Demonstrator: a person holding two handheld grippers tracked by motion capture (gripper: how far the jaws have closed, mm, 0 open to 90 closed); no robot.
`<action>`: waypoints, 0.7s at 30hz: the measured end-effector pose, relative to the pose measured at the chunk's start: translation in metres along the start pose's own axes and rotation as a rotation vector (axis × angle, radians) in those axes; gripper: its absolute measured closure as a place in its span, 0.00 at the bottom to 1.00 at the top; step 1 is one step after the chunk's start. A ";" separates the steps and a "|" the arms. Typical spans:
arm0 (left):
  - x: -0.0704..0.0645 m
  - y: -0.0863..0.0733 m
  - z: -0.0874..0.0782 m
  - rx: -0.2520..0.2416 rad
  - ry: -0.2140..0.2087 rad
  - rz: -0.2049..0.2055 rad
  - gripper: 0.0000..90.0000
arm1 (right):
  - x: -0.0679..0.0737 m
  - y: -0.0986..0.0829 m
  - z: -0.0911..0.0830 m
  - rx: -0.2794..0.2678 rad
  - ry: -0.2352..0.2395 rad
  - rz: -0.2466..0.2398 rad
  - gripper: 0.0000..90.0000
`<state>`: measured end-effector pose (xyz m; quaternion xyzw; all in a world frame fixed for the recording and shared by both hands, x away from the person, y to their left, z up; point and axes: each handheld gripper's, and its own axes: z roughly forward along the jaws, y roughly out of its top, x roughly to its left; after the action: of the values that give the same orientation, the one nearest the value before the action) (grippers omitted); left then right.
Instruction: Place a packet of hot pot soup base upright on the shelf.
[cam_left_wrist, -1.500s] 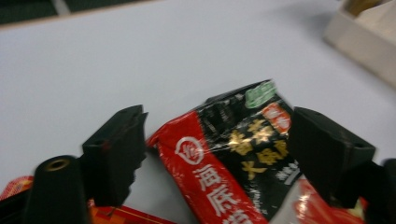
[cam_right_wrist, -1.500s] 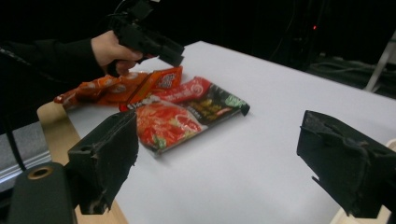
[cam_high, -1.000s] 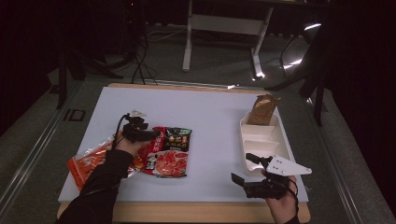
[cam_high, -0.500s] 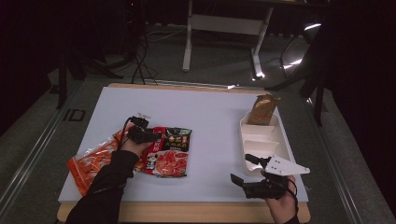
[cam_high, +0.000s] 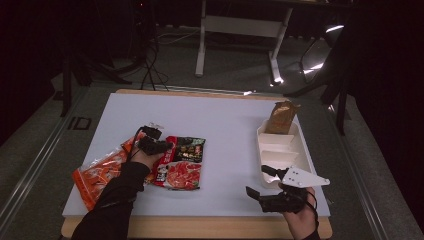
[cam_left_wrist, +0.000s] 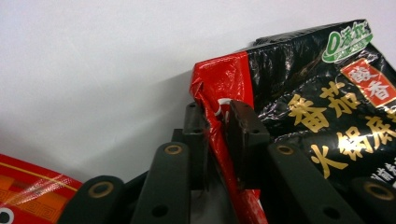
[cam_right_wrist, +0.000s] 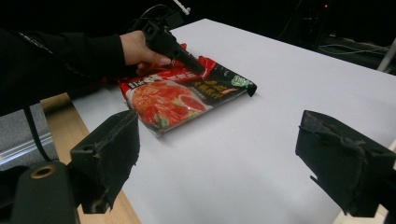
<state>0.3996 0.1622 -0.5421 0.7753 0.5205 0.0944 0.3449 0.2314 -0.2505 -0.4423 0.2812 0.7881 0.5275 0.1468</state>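
Note:
A red and black food packet (cam_high: 182, 162) lies flat on the white table, left of centre. My left gripper (cam_high: 165, 146) is at its upper left corner. In the left gripper view its two jaws are shut on the packet's (cam_left_wrist: 299, 93) red edge, with my left gripper (cam_left_wrist: 217, 123) pinching the crinkled foil. My right gripper (cam_high: 256, 196) hovers near the table's front right edge, pointing left. In the right gripper view my right gripper (cam_right_wrist: 224, 158) stands wide open with nothing between the jaws, and the packet (cam_right_wrist: 182, 93) and the left gripper (cam_right_wrist: 194, 65) lie farther off.
An orange snack bag (cam_high: 100, 172) lies under the left forearm near the table's left front. A white compartment tray (cam_high: 295, 150) stands at the right, with a brown bag (cam_high: 281, 117) in its far end. The table's wooden front edge (cam_high: 200, 227) runs close to both hands.
The left hand has shifted slightly nearer and to the right at the packet's corner. The right gripper has stayed almost where it was, still open.

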 end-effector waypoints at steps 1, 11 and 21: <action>-0.001 0.001 0.000 0.006 0.008 0.001 0.91 | 0.000 0.000 0.000 0.001 0.001 -0.002 0.15; -0.014 0.008 -0.001 -0.002 0.000 -0.006 0.97 | -0.001 0.001 -0.002 -0.013 -0.006 0.006 0.15; -0.029 0.015 -0.021 -0.072 -0.041 0.034 0.98 | -0.002 0.003 -0.004 -0.025 -0.020 0.000 0.15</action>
<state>0.3870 0.1427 -0.5108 0.7730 0.4964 0.1030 0.3813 0.2319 -0.2541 -0.4379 0.2846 0.7800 0.5343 0.1583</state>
